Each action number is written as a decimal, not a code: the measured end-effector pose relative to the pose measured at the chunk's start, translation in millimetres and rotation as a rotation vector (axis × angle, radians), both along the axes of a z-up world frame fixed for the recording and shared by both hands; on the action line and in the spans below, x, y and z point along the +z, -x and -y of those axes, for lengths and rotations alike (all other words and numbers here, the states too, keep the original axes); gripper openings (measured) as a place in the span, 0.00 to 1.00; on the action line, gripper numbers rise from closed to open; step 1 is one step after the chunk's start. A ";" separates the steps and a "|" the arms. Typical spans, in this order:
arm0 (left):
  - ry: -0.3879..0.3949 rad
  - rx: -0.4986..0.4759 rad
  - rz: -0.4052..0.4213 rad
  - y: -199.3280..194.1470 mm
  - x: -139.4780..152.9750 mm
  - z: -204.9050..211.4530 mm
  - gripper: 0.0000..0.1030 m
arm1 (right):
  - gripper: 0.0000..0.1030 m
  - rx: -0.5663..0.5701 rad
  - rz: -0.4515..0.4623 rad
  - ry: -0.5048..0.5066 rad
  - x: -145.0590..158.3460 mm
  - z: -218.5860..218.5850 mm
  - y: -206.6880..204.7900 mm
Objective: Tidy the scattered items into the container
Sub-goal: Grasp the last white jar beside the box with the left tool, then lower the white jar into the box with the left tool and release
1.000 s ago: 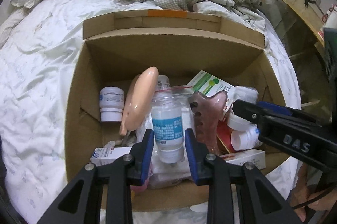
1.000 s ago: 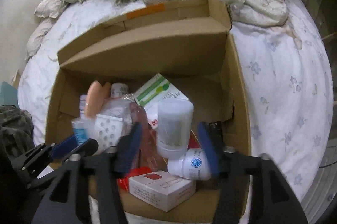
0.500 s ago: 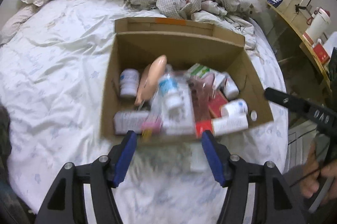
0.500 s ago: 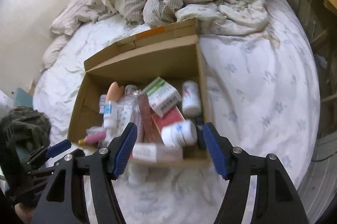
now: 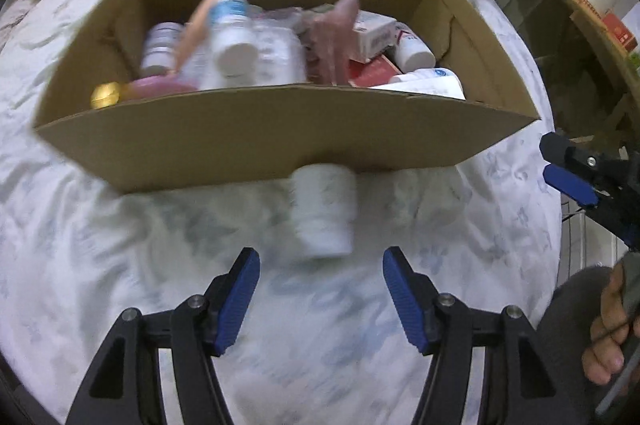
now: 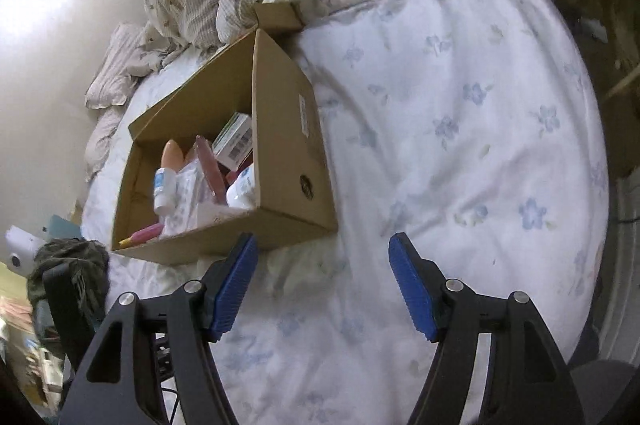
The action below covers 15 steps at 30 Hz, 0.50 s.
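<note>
Both claws have pulled back from the box (image 5: pixel 280 137) — left claw (image 5: pixel 320 289) wide, empty, facing one white bottle (image 5: pixel 324 209) left on the bed (image 6: pixel 460 145); right claw (image 6: pixel 320 281) wide, empty. Nearly done.

You have bare bed (image 5: pixel 120 265) before the white bottle (image 5: pixel 324 209); the cardboard box (image 5: pixel 260 141) wall blocks you just behind it

- No wording is legible anywhere.
- The cardboard box (image 6: pixel 288 145) bears a white label and a round dark stamp on its right outer wall, both too small to read.
- A green-and-white carton (image 6: pixel 234 139) inside shows a barcode only.
</note>
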<state>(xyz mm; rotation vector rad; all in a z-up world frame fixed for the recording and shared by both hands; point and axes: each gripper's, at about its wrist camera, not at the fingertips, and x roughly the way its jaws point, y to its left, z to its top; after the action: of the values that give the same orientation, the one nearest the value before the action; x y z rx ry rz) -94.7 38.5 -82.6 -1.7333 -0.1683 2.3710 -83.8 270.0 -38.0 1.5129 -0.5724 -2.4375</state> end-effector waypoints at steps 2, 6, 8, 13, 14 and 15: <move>-0.008 0.014 0.006 5.7 -10.6 -3.5 0.63 | 0.70 0.020 0.028 0.016 -8.2 2.3 4.7; 0.007 0.027 0.012 13.0 -24.0 -5.0 0.63 | 0.70 0.044 0.058 0.002 -17.3 6.2 8.7; 0.025 0.028 -0.002 14.6 -23.5 -4.9 0.42 | 0.70 0.050 0.055 -0.005 -17.5 7.9 8.6; 0.029 -0.034 -0.014 10.6 -13.8 -3.9 0.33 | 0.70 0.059 0.068 0.000 -20.4 8.5 8.0; 0.036 -0.044 -0.022 7.0 -9.7 -3.5 0.33 | 0.70 0.056 0.070 0.003 -20.5 7.6 8.0; 0.037 -0.055 -0.032 1.5 -3.4 -2.7 0.33 | 0.70 0.051 0.072 0.009 -20.6 6.5 7.9</move>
<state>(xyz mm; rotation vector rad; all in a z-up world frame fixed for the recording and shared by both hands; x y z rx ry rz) -96.2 41.2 -85.9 -1.6922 -0.0713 2.3759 -91.6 263.6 -58.7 1.5966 -0.5500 -2.3478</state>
